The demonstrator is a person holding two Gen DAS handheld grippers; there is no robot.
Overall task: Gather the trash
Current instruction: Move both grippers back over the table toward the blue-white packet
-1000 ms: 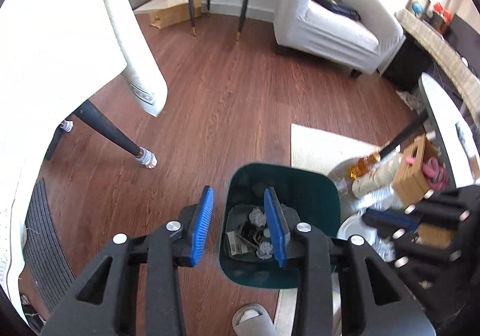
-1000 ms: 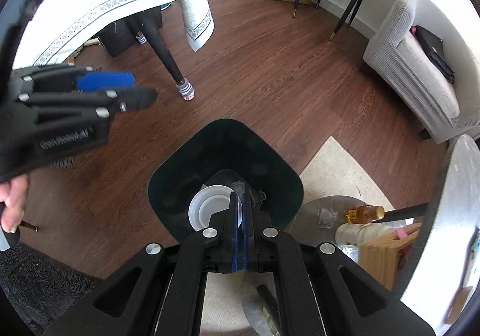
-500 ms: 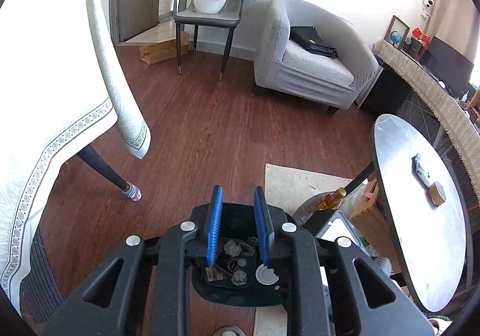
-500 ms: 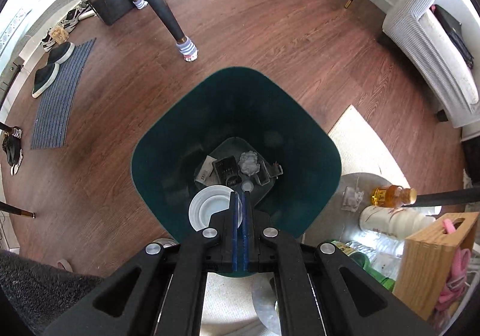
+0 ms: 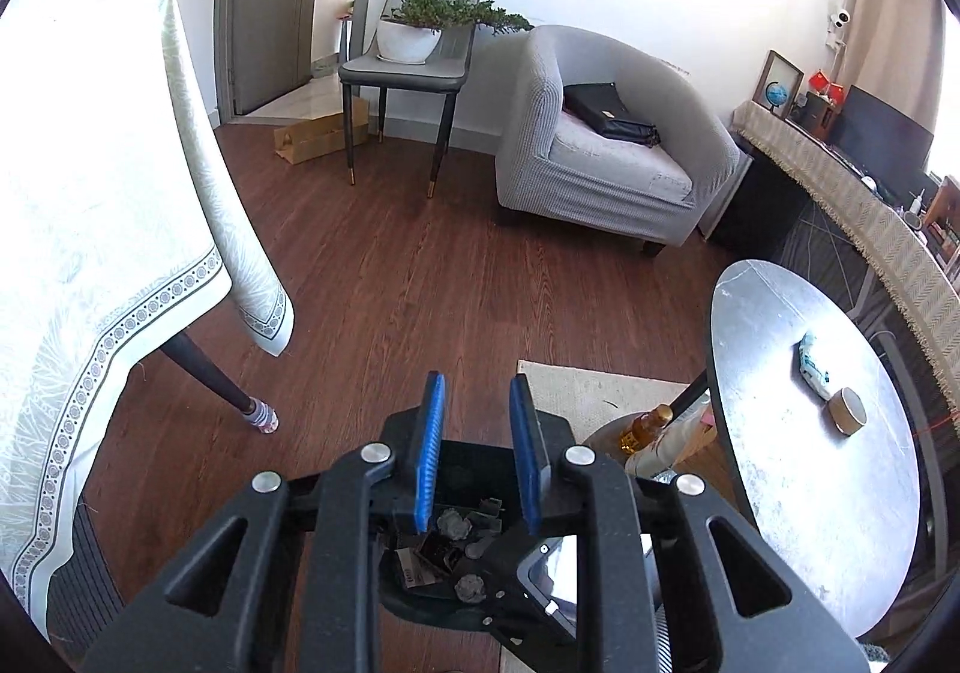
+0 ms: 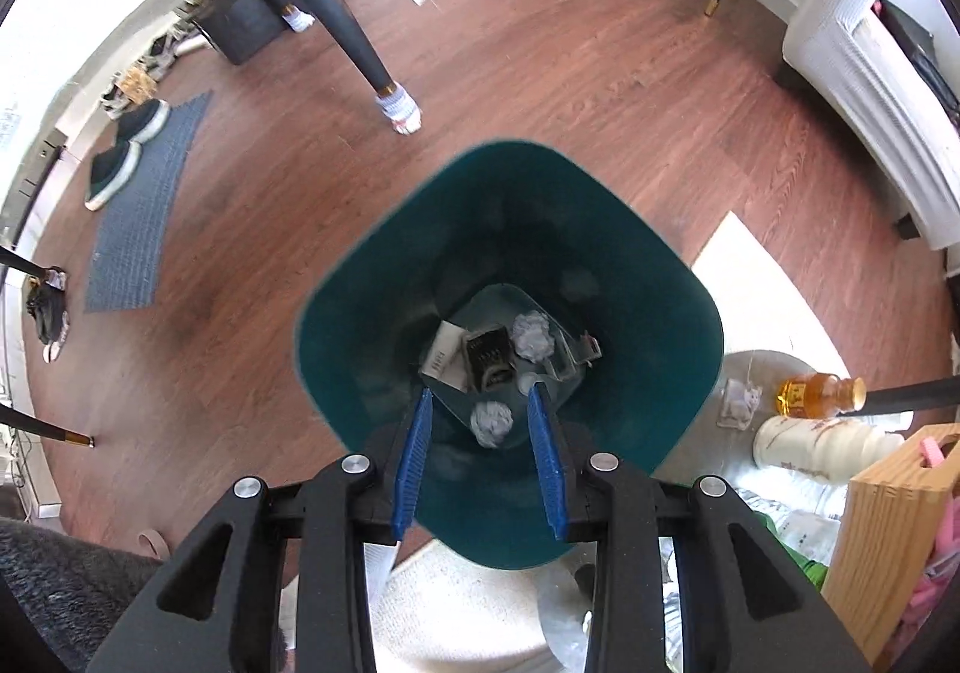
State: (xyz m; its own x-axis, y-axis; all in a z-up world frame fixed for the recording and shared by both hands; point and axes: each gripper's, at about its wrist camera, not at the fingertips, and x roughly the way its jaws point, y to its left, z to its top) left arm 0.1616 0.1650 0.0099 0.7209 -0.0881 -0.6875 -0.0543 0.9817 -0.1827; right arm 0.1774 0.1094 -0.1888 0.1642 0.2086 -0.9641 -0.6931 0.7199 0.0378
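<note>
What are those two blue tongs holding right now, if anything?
Nothing. The right tongs have just opened above the green bin with nothing between the pads; the left tongs are empty too.

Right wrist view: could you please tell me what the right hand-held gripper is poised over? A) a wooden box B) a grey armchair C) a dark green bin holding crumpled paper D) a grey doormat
C: the right hand-held gripper, open and empty, hangs over the dark green bin holding crumpled paper.
</note>
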